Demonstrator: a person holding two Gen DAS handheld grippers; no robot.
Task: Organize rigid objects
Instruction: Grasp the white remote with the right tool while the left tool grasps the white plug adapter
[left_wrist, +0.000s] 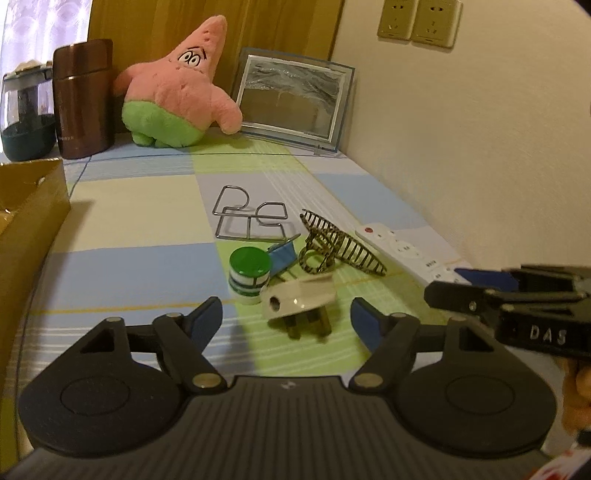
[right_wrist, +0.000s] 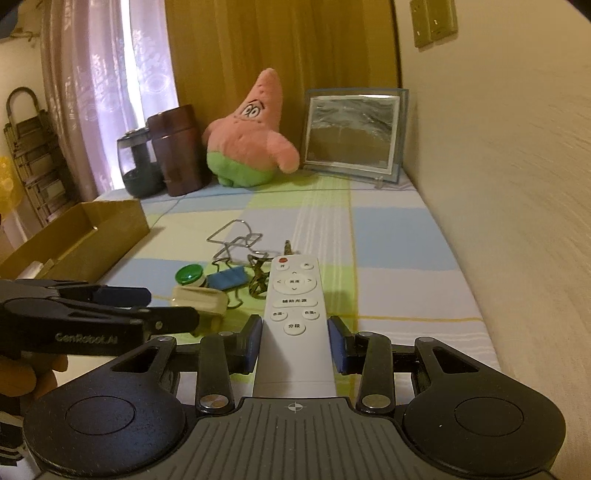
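Observation:
A white plug adapter (left_wrist: 299, 295) lies on the checked cloth just ahead of my open left gripper (left_wrist: 288, 314), between its two fingers. Behind it stand a green-capped small jar (left_wrist: 249, 271), a blue binder clip (left_wrist: 282, 256), a patterned hair claw (left_wrist: 336, 245) and a wire puzzle (left_wrist: 251, 216). A white remote control (right_wrist: 295, 306) lies between the fingers of my right gripper (right_wrist: 295, 341); the blue pads stand on either side of it with small gaps. The remote also shows in the left wrist view (left_wrist: 406, 254), with the right gripper (left_wrist: 480, 288) over it.
An open cardboard box (right_wrist: 81, 240) stands at the left. At the back are a pink star plush (left_wrist: 177, 88), a brown flask (left_wrist: 83, 99), a dark glass jar (left_wrist: 26, 114) and a picture frame (left_wrist: 291, 99). A wall (right_wrist: 498, 184) runs along the right.

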